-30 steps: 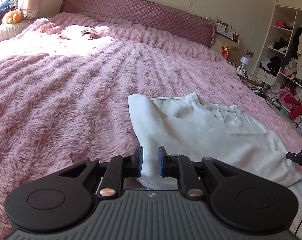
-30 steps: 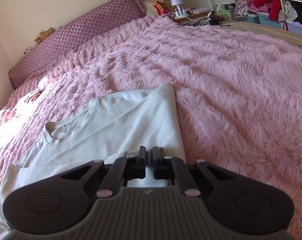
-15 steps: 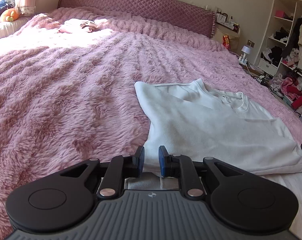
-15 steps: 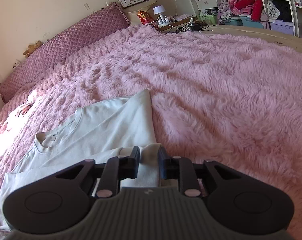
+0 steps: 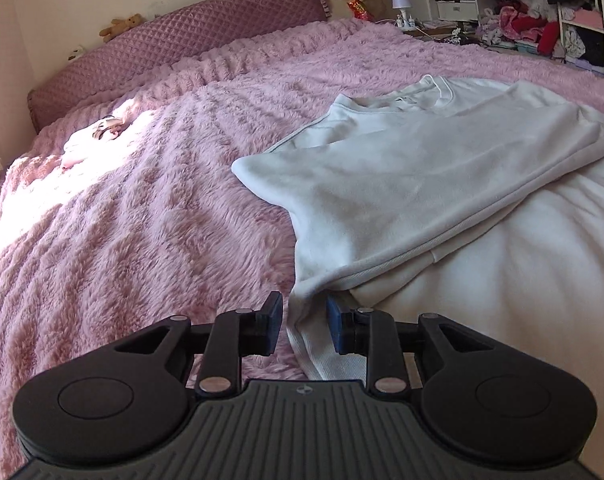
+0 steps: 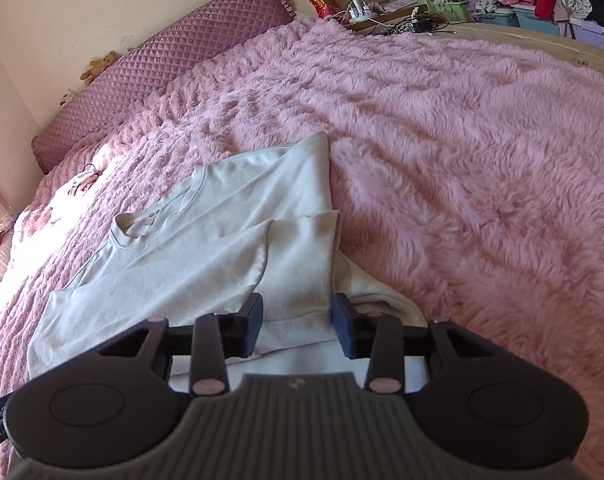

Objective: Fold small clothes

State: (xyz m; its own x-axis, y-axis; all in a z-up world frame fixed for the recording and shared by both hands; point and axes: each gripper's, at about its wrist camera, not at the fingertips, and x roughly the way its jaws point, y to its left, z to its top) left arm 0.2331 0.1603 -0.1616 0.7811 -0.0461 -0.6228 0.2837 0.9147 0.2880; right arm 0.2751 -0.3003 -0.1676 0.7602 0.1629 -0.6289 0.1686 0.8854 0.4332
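On the pink fuzzy blanket (image 5: pixel 149 208) lies your white shirt (image 5: pixel 402 184), partly folded. Your left gripper (image 5: pixel 302 322) and right gripper (image 6: pixel 295 322) have just been opening; fabric sits loose between both parted jaws.

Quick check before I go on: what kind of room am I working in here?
A bedroom, most likely. The white top lies on a bed with a fluffy pink blanket and a quilted purple headboard; open shelves stuffed with clothes stand beyond.
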